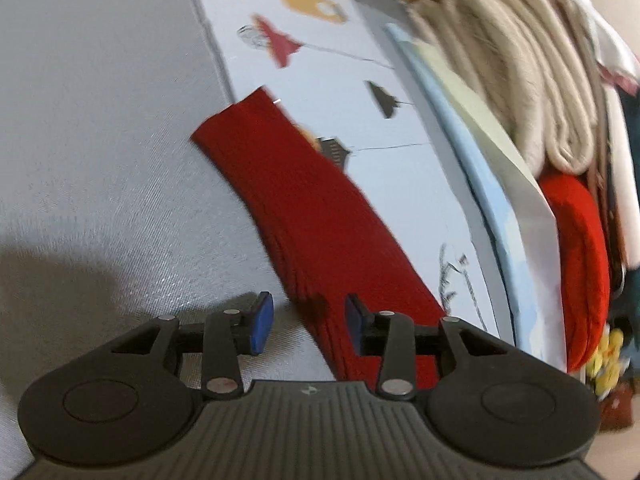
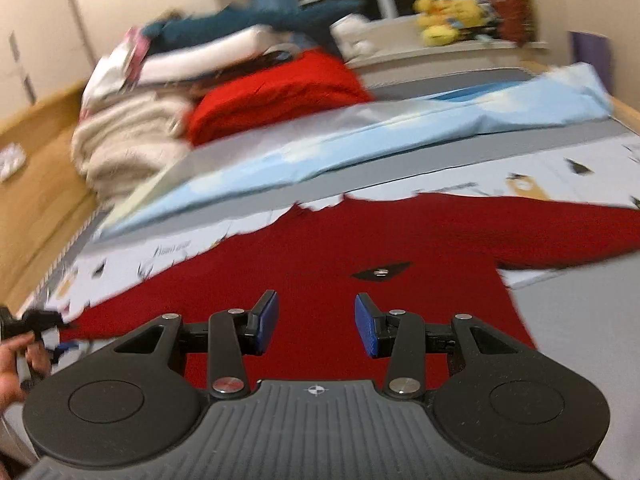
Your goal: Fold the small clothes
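Note:
A dark red knitted sweater (image 2: 320,248) lies spread flat on the bed, with a small black diamond label (image 2: 382,272) on its body. One sleeve (image 2: 560,224) stretches out to the right. In the left wrist view a red sleeve (image 1: 304,200) runs diagonally across the grey cover and the patterned sheet (image 1: 340,52). My left gripper (image 1: 309,324) hovers open over the sleeve's near end, and its blue pads (image 1: 262,322) do not press on the cloth. Over the sweater's body my right gripper (image 2: 316,326) stands open with nothing between its pads.
A pile of folded clothes sits at the bed's far side: beige knit (image 2: 128,136), bright red knit (image 2: 276,88), and white and teal pieces. A light blue pillow (image 2: 360,136) lies beside the pile. Yellow plush toys (image 2: 448,12) sit on a ledge. A hand (image 2: 16,360) shows at the left edge.

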Available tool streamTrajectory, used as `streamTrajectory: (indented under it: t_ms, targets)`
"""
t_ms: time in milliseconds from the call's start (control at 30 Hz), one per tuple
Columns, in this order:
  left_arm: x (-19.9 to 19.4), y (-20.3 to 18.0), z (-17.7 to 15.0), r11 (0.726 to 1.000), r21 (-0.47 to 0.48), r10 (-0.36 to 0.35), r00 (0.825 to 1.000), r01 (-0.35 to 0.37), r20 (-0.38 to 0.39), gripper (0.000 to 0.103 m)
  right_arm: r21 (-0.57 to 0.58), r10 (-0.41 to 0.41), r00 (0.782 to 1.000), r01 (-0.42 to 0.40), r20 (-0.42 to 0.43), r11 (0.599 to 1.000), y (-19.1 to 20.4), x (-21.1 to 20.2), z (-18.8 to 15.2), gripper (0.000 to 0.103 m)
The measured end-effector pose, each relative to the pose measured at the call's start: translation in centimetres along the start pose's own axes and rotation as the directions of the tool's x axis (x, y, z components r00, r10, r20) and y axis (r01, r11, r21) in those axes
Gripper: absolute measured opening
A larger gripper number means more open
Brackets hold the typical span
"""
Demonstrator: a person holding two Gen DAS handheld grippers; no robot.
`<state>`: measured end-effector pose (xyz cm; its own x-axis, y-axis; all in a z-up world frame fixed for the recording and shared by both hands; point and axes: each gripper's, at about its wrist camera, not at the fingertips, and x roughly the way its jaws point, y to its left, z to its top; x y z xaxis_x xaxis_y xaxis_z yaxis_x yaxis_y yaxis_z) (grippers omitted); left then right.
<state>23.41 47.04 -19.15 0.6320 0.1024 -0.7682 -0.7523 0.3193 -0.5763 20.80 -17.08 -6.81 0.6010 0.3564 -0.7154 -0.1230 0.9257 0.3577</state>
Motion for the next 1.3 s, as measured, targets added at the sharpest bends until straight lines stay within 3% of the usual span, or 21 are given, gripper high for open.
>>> streamTrajectory:
  t_ms: [67, 167, 233, 300, 433, 533, 633, 733, 800, 867, 900, 933, 967, 1000, 1067, 1133, 1233, 1300]
  targets:
    - [0.5, 0.0, -0.2, 1.0, -0.012, 0.002, 1.0, -0.002, 0.0, 0.042, -0.078, -0.014, 0.997, 0.007, -0.077, 0.997, 1.7, 2.9, 0.8, 0.044]
    - [1.0, -1.3, -0.7, 0.997, 0.064, 0.031, 0.999, -0.033, 0.027, 0.038, -0.19, -0.003, 0.983, -0.032, -0.183, 0.981, 3.7, 6.8, 1.1, 0.044]
    - [1.3, -2.2, -1.2, 0.993, 0.109, 0.05, 0.998, -0.054, 0.04, 0.021, -0.264, 0.002, 0.979, -0.056, -0.202, 0.963, 4.6, 8.5, 0.8, 0.044]
    - [1.7, -2.7, -1.8, 0.989, 0.127, 0.074, 0.996, -0.081, 0.054, 0.014, -0.293, 0.008, 0.983, -0.062, -0.183, 0.954, 4.6, 9.3, 0.5, 0.044]
    - [1.0, -5.4, -2.6, 0.965, 0.22, 0.117, 0.984, -0.145, 0.135, 0.009, -0.161, -0.033, 0.972, -0.005, -0.233, 0.987, 2.9, 10.9, 0.6, 0.044]
    - [-1.1, -10.6, -4.5, 0.916, 0.364, 0.076, 0.966, -0.166, 0.249, 0.008, -0.113, -0.007, 0.979, -0.017, -0.204, 0.993, 2.2, 10.7, 2.1, 0.043]
    - [-3.6, -17.6, -9.3, 0.836, 0.542, -0.078, 0.957, -0.09, 0.279, 0.007, -0.148, -0.018, 0.988, -0.005, -0.155, 0.989, 1.6, 9.8, 2.7, 0.043]
    - [-5.6, -23.7, -16.1, 0.73, 0.681, -0.246, 0.949, 0.047, 0.198, 0.006, -0.109, -0.046, 0.985, 0.028, -0.168, 0.994, -0.2, 9.6, 2.7, 0.043]
    - [-6.6, -27.3, -21.8, 0.633, 0.759, -0.344, 0.934, 0.154, 0.097, 0.007, -0.07, -0.062, 0.981, 0.05, -0.182, 0.996, -1.6, 9.8, 2.6, 0.043]
    - [-6.9, -30.0, -27.7, 0.52, 0.807, -0.399, 0.915, 0.28, -0.06, 0.009, -0.037, -0.088, 0.978, 0.083, -0.19, 0.996, -2.9, 10.0, 2.4, 0.043]
    - [-6.7, -30.9, -30.2, 0.458, 0.811, -0.408, 0.897, 0.364, -0.172, 0.01, -0.023, -0.1, 0.976, 0.097, -0.194, 0.995, -3.4, 10.1, 2.2, 0.043]
    - [-6.5, -31.5, -32.4, 0.391, 0.803, -0.407, 0.867, 0.45, -0.287, 0.016, -0.002, -0.113, 0.973, 0.115, -0.203, 0.993, -4.1, 10.4, 2.1, 0.043]
    - [-6.6, -31.6, -34.0, 0.342, 0.796, -0.404, 0.843, 0.498, -0.354, 0.016, 0.022, -0.125, 0.969, 0.132, -0.215, 0.991, -4.6, 10.7, 2.0, 0.043]
    - [-6.6, -31.6, -34.7, 0.329, 0.799, -0.403, 0.84, 0.503, -0.362, 0.019, 0.052, -0.133, 0.965, 0.148, -0.227, 0.988, -5.3, 11.0, 1.9, 0.043]
    - [-6.4, -31.4, -34.3, 0.356, 0.795, -0.399, 0.849, 0.491, -0.346, 0.03, 0.124, -0.138, 0.957, 0.174, -0.254, 0.977, -6.6, 11.6, 1.7, 0.043]
    - [-5.5, -31.1, -32.2, 0.429, 0.778, -0.387, 0.872, 0.459, -0.301, 0.03, 0.19, -0.128, 0.955, 0.183, -0.269, 0.965, -7.8, 12.0, 1.6, 0.043]
    - [-4.4, -30.0, -29.5, 0.52, 0.782, -0.312, 0.928, 0.345, -0.202, 0.03, 0.276, -0.09, 0.962, 0.163, -0.259, 0.947, -9.0, 13.0, 1.8, 0.044]
    - [-2.5, -30.1, -27.7, 0.564, 0.801, -0.178, 0.977, 0.202, -0.121, 0.03, 0.34, -0.08, 0.966, 0.163, -0.246, 0.926, -9.9, 13.8, 2.1, 0.044]
